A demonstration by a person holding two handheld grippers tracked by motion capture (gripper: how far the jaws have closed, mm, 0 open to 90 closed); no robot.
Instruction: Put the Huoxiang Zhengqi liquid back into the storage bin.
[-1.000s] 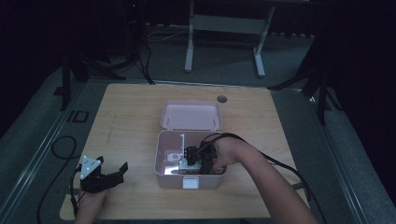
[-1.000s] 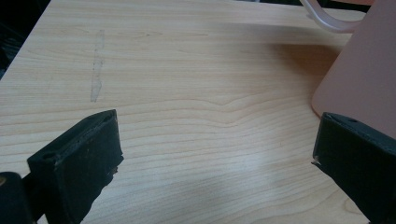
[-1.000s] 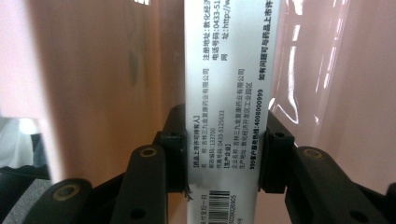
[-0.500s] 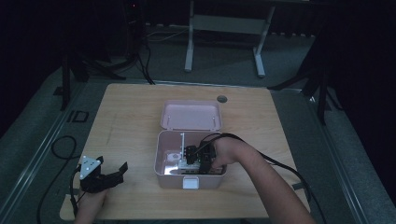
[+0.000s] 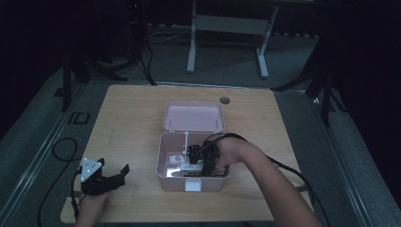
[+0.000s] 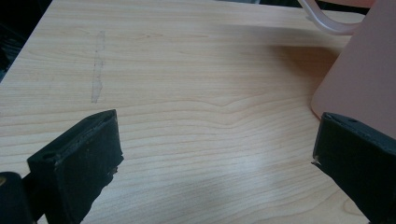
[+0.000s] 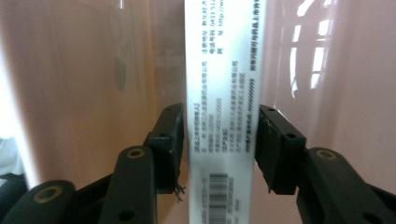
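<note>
**Mia:** What is on the far left?

**Ben:** The left gripper (image 5: pixel 105 178). It sits low at the near left part of the wooden desk (image 5: pixel 127 118). A hand (image 5: pixel 90 208) holds it from below. Its jaws are spread wide with nothing between them. In the left gripper view you see just bare wood there.

**Mia:** And what is next to it?

**Ben:** A pink box (image 5: pixel 163 176) near the middle of the desk. Its lid (image 5: pixel 193 116) is flipped back and lies flat behind it. In the left gripper view, the pink side of the box (image 6: pixel 362 79) is close to the right jaw.

**Mia:** What is inside the box?

**Ben:** The right gripper (image 5: pixel 201 158) is reaching down into it. Its arm (image 5: pixel 269 184) comes in from the bottom right. There is a small white packet (image 7: pixel 224 112) with tiny black writing and a bar code. It is long and thin.

**Mia:** Does the gripper have it?

**Ben:** Yes. In the right gripper view the jaws press on both sides of the packet, one on each long edge. The pink wall of the box is right behind it.
</note>
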